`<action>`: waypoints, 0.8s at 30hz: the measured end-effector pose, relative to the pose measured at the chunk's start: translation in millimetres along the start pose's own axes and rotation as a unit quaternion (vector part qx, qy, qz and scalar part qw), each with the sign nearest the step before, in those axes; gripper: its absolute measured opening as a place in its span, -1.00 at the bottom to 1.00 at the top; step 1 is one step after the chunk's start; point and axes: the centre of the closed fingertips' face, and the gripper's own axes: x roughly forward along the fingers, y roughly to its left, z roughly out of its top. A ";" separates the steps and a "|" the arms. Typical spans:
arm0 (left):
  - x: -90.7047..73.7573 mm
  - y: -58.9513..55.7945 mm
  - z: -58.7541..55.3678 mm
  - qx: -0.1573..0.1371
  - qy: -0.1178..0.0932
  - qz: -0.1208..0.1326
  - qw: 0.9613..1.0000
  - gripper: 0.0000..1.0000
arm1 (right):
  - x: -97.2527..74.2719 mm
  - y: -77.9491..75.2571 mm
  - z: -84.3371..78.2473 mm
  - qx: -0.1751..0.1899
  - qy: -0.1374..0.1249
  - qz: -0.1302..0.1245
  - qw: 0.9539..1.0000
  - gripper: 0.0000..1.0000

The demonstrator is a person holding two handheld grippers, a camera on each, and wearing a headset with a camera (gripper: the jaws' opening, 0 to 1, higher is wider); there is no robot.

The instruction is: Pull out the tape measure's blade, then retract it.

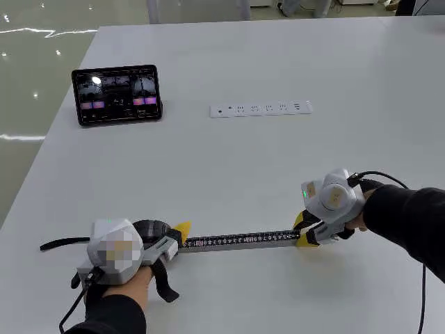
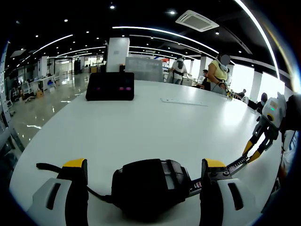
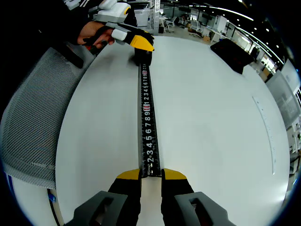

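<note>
Plainly the blade [image 1: 236,241] is drawn out of its black case [image 1: 151,229] and lies flat along the near edge of the white desk [image 1: 278,62], numbers up. The right claw [image 1: 301,232] pinches the blade's free end, its yellow tips closed on either side of it. The right gripper view reads the printed numbers running from that claw [image 3: 151,174] up the blade [image 3: 147,117] to the case [image 3: 142,57], with the left claw [image 3: 136,42] on the case and a grey mesh chair [image 3: 33,117] off the desk's edge.

The left gripper view gives what the head view blurs: the left claw [image 2: 145,165] stands spread, the case [image 2: 150,186] between its jaws with bare desk showing beside one jaw. The blade [image 2: 235,165] leaves past the other jaw toward the right claw [image 2: 256,148]. A black strap [image 1: 62,243] trails left from the case.

Farther back on the desk stand a tablet [image 1: 117,94], screen lit, and a white power strip [image 1: 261,108], well apart from the tape.
</note>
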 end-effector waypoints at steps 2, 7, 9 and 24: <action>-0.2 -1.2 -0.5 0.001 0.001 -0.003 1.000 0.92 | 0.3 -0.2 0.3 0.004 0.003 -0.003 1.000 -0.77; 0.0 -1.7 -10.9 0.003 0.022 -0.009 1.000 0.61 | 1.4 0.1 1.4 0.027 0.021 -0.008 0.999 -0.78; 1.2 -1.4 -12.9 -0.006 0.022 -0.010 1.000 0.58 | 1.4 -1.2 0.2 0.028 0.025 -0.007 0.999 -0.79; 2.0 -7.5 -21.9 0.019 0.056 -0.015 0.998 0.33 | 2.9 -2.2 -0.6 0.044 0.048 -0.005 0.998 -0.79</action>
